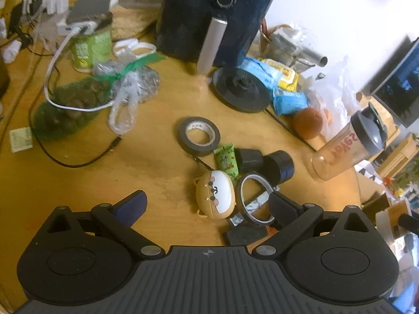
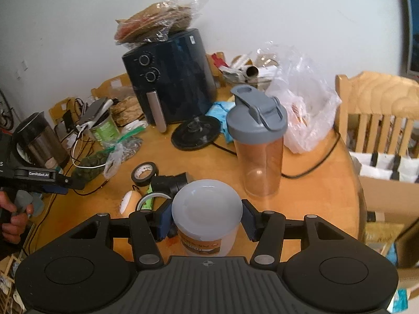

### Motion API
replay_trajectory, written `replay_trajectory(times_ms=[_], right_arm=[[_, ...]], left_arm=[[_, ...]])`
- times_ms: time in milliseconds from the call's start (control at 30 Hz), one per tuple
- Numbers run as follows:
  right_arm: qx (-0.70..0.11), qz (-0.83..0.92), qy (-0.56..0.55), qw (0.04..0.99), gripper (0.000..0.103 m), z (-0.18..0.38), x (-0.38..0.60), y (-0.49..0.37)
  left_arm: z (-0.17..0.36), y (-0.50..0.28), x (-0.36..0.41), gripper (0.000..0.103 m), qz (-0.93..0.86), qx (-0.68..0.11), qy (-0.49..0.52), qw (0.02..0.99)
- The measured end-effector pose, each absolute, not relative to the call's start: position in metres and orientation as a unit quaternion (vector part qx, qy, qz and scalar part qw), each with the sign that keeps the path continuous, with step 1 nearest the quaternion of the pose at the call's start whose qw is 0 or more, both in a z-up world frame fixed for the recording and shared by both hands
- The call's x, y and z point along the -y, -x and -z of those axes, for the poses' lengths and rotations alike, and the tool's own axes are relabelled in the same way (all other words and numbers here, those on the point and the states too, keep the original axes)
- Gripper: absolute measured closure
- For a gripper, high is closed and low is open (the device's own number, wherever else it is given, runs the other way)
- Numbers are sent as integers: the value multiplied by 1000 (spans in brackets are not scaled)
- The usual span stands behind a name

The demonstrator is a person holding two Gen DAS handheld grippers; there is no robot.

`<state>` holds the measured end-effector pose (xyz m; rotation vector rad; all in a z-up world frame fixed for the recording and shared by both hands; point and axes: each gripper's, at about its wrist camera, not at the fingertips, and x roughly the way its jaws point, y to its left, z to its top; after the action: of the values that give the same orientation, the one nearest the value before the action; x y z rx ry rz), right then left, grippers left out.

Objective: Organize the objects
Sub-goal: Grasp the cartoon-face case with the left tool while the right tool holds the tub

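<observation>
My left gripper (image 1: 207, 204) hangs open over a cluster of small items: a tan plush pouch (image 1: 216, 195), a clear tape ring (image 1: 255, 198), a green tube (image 1: 226, 161), a black double-cylinder piece (image 1: 264, 163) and a black tape roll (image 1: 198, 135). Its right finger (image 1: 281, 206) is beside the tape ring and nothing is gripped. My right gripper (image 2: 207, 217) is shut on a white jar (image 2: 207, 209) with a pale lid, held above the wooden table (image 2: 314, 196). A shaker bottle (image 2: 258, 141) with a grey lid stands just beyond the jar.
A dark air fryer (image 2: 170, 78) stands at the back with a bagged packet on top. A black kettle base (image 1: 239, 89), blue packets, an orange (image 1: 307, 123), plastic bags, a green can (image 1: 91, 47), a green net bag (image 1: 65, 107) and cables crowd the table. A wooden chair (image 2: 377, 110) is at right.
</observation>
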<state>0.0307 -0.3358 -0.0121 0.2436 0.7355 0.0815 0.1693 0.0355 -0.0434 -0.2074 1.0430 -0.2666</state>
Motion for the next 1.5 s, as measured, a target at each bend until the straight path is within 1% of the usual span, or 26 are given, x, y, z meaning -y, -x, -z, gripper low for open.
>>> replay_trajectory(times_ms=[33, 67, 400, 500, 667, 700, 733, 833, 900, 967, 1267, 1500], right_arm=[[-361, -37, -120, 924, 46, 14, 335, -29], [-364, -35, -122, 923, 46, 15, 334, -28], [-378, -38, -140, 914, 46, 27, 336, -32], [-382, -39, -139, 913, 46, 29, 339, -32], [-389, -33, -142, 910, 46, 33, 345, -27], [-390, -31, -143, 909, 46, 33, 347, -25], [-391, -28, -145, 908, 46, 34, 349, -23], [-394, -23, -146, 907, 46, 34, 353, -17], [-393, -20, -148, 907, 46, 34, 356, -14], [-392, -17, -150, 908, 46, 33, 358, -10], [-391, -10, -160, 907, 46, 35, 361, 1], [-387, -12, -162, 908, 46, 35, 357, 2]], left_arm=[[48, -172, -35, 12, 131, -499, 101, 851], [52, -175, -35, 15, 135, -505, 104, 846], [103, -209, -44, 18, 151, -547, 206, 797], [120, -219, -48, 23, 152, -560, 239, 779], [141, -231, -51, 23, 152, -571, 277, 758], [145, -233, -50, 25, 149, -574, 280, 755], [149, -235, -50, 31, 148, -576, 283, 752], [158, -239, -50, 39, 149, -586, 298, 739], [158, -239, -48, 40, 150, -583, 301, 739], [158, -240, -47, 48, 151, -585, 300, 739], [150, -238, -38, 50, 140, -588, 263, 752], [132, -232, -44, 50, 141, -576, 262, 761]])
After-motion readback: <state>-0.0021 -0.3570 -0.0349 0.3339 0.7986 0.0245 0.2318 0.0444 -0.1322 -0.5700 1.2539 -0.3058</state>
